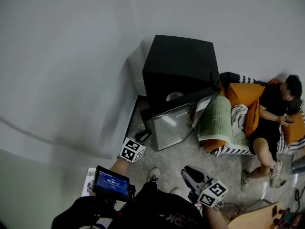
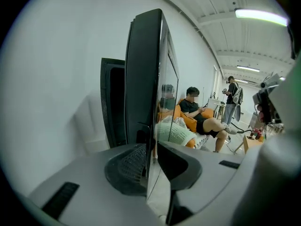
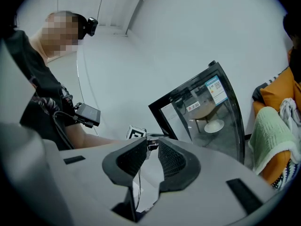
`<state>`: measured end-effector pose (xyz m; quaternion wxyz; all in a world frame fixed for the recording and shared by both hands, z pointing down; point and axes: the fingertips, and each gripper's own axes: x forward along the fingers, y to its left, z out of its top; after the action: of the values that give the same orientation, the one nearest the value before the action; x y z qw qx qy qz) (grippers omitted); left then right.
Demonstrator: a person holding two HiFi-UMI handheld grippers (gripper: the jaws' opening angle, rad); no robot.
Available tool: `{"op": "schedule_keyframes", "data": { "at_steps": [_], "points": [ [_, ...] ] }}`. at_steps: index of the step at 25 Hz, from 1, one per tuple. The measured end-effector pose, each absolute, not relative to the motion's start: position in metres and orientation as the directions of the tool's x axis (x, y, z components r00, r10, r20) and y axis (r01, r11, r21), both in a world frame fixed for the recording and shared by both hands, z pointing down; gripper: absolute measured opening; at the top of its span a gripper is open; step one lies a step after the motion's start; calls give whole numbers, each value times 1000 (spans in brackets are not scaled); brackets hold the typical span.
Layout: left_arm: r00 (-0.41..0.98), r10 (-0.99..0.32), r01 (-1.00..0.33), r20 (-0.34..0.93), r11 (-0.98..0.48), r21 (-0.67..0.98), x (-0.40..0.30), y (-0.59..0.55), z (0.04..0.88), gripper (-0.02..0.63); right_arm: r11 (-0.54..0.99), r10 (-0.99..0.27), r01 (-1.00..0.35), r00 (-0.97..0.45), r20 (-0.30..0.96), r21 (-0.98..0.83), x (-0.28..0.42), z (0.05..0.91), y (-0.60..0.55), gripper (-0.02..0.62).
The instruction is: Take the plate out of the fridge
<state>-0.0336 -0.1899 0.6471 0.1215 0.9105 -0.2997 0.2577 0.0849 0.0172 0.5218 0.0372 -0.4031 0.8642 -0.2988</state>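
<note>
The black fridge (image 1: pixel 178 66) stands against the white wall (image 1: pixel 71 56), with its glass door (image 1: pixel 171 125) swung out over the near floor (image 1: pixel 180 155). The head view shows the plate (image 1: pixel 174 96) inside the fridge, white and round. The right gripper view shows it through the glass, while the left gripper view meets the door edge-on. The left tool (image 2: pixel 151 147) clamps the door's free edge. The right tool (image 3: pixel 151 145) is narrow and empty. A seated person (image 1: pixel 267 128) fills the right side, and bare floor lies nearer.
</note>
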Motion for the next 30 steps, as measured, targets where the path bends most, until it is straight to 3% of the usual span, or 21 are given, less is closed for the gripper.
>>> {"op": "schedule_keyframes", "data": {
  "at_steps": [14,26,30],
  "points": [
    [580,-619,-737,530,-675,17,6,-96,643,69,528,-704,-659,-692,157,-536,121,527,84,66],
    [657,-527,-616,539,-787,-18,68,-11,642,69,586,-677,-678,-711,191,-443,86,497,58,66],
    [639,-573,-621,514,-778,-94,81,-2,643,69,629,-665,-704,-707,241,-330,54,481,44,64]
  ]
}}
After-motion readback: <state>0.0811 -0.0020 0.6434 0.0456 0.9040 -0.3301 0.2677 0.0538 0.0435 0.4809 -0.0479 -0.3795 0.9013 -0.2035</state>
